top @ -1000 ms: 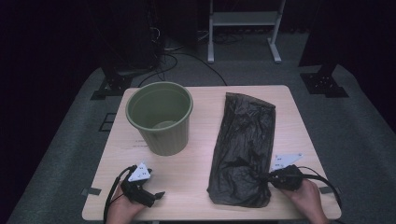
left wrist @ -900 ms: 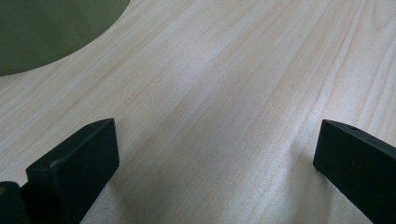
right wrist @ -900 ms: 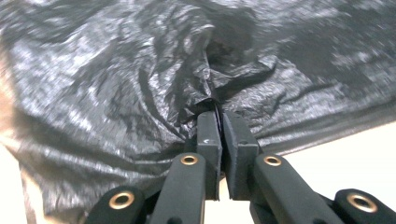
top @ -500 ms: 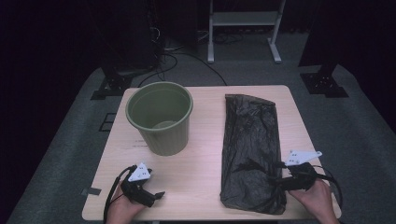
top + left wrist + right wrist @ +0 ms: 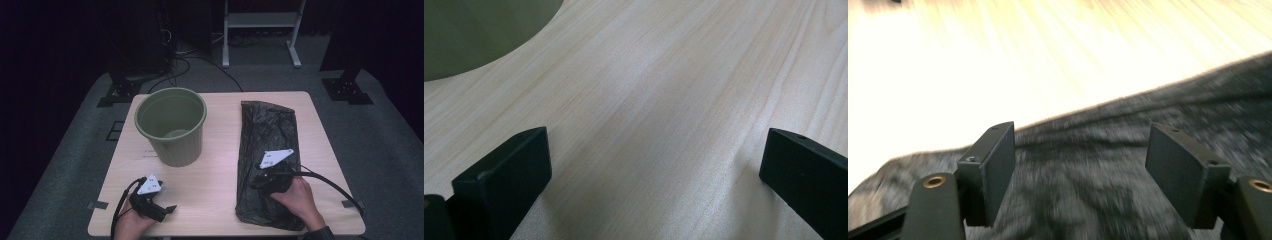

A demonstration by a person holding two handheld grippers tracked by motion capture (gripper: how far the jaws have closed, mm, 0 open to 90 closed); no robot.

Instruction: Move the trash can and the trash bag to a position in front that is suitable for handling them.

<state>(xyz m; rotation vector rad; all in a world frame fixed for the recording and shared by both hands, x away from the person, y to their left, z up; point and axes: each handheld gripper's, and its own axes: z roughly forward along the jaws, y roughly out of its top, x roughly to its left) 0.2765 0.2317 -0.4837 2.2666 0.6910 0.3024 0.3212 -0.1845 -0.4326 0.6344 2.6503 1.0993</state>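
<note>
A black plastic bag lies flat along the right half of the wooden table. An olive-green bucket stands upright on the left half, with nothing visible inside. My right gripper hovers low over the bag's near part, pointing left. In the right gripper view this gripper is open, with the crinkled bag under and between its jaws, and the picture is blurred. My left gripper rests near the front left edge. In its own view the left gripper is open wide over bare wood.
The bucket's wall shows at the upper left of the left gripper view. Cables and a white stand's legs are on the grey floor beyond the table. Bare wood lies between bucket and bag.
The bag's near end was first drawn right and straightened. The right gripper then swung left from the bag's right edge to over its middle. The left gripper stayed still.
</note>
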